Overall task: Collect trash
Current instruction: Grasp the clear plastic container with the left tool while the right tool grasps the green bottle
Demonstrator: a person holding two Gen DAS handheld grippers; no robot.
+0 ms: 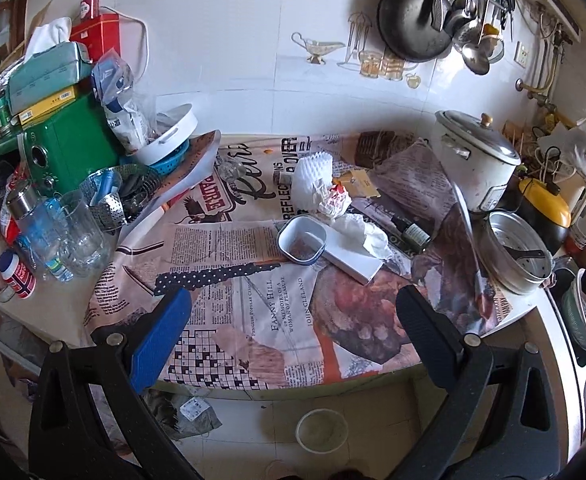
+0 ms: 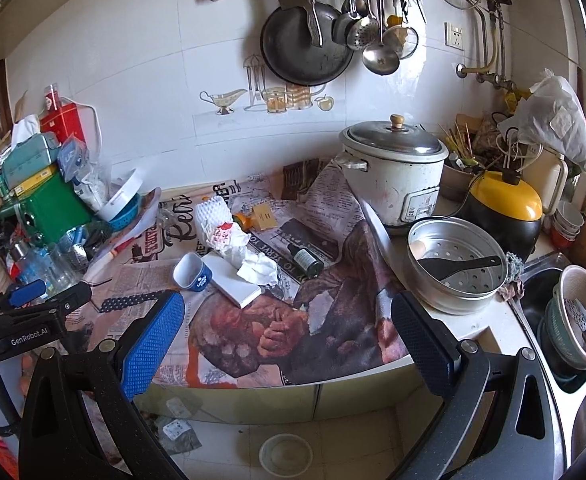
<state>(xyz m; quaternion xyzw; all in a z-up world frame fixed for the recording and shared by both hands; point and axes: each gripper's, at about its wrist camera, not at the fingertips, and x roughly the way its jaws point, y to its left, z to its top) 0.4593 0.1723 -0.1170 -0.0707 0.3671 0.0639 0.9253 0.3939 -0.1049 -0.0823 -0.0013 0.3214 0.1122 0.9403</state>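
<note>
Both grippers hovering at the worktop's near edge, jaws apart and gripping nothing.

Crumpled tissues (image 1: 345,216) (image 2: 249,256) are lying ahead of and beyond the left gripper (image 1: 293,316) and right gripper (image 2: 289,320), well apart from both, spilling over a flat white box (image 1: 353,258) (image 2: 237,284) beside a small blue-and-white dish (image 1: 301,239) (image 2: 192,272) on the newspaper-covered worktop (image 1: 253,320) (image 2: 333,340).

A: Setting? A lived-in home kitchen.
B: Evidence: frying pan (image 2: 305,46) and ladles (image 2: 379,54) hang on the tiled wall (image 2: 153,92); rice cooker (image 2: 393,172) and steamer pot (image 2: 455,266) sit on the counter; sink (image 2: 533,304) at right.
</note>
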